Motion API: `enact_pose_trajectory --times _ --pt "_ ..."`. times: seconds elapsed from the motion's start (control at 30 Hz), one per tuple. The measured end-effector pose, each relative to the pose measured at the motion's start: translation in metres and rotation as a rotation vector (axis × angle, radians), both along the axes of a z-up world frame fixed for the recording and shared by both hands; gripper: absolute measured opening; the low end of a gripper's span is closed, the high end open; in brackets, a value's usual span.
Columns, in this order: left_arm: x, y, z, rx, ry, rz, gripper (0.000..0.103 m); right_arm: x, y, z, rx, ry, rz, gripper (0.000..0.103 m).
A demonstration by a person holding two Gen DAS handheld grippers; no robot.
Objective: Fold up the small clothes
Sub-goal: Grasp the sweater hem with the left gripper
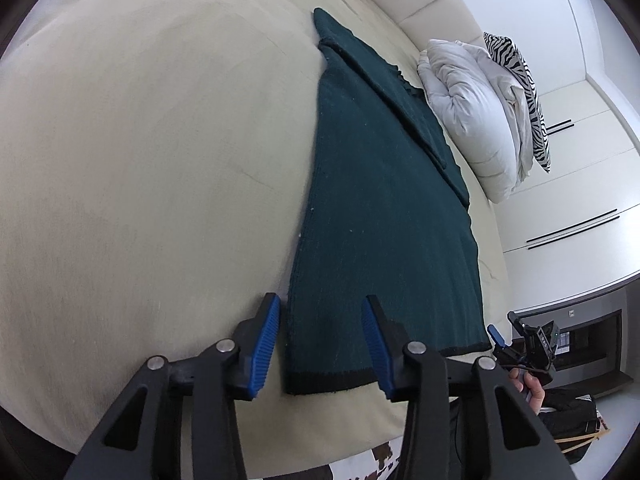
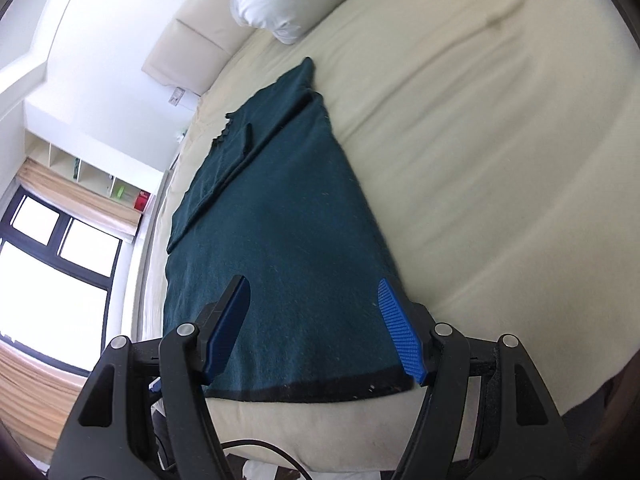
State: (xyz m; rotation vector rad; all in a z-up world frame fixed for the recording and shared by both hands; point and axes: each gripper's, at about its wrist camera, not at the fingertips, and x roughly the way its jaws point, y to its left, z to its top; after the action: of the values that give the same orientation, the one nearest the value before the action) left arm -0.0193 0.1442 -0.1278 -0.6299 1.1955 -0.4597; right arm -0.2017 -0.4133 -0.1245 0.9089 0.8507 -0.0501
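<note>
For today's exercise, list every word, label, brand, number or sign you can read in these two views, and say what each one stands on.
No text can be read in either view.
Dark appliance: a small white label and a lit panel, both too small to read.
Red item on the shelf: blurred, unreadable.
Green sweater: no tag or print showing.

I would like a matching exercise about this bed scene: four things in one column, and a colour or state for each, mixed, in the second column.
Things:
1. garment
2. left gripper
3. zebra cushion
4. bed sheet

Descriptions:
A. cream, bare surface
B. black and white stripes
C. dark green with a black hem, lying flat
D. open, at the hem's corner

Pairs: 1-C, 2-D, 3-B, 4-A
</note>
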Motion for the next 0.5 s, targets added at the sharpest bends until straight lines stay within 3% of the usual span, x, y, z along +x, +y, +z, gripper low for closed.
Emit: enact_pose_trajectory --times 0.17,0.5 --pt "-0.004 0.002 -0.002 -0.023 0.014 -0.005 0.044 -0.011 -0.008 -0.006 0.034 0.014 -0.012 0.066" --pt "-0.004 0.014 -0.010 -0.158 0.105 0.044 0.043 -0.023 -0.019 -0.010 0.074 0.027 -0.044 0.065"
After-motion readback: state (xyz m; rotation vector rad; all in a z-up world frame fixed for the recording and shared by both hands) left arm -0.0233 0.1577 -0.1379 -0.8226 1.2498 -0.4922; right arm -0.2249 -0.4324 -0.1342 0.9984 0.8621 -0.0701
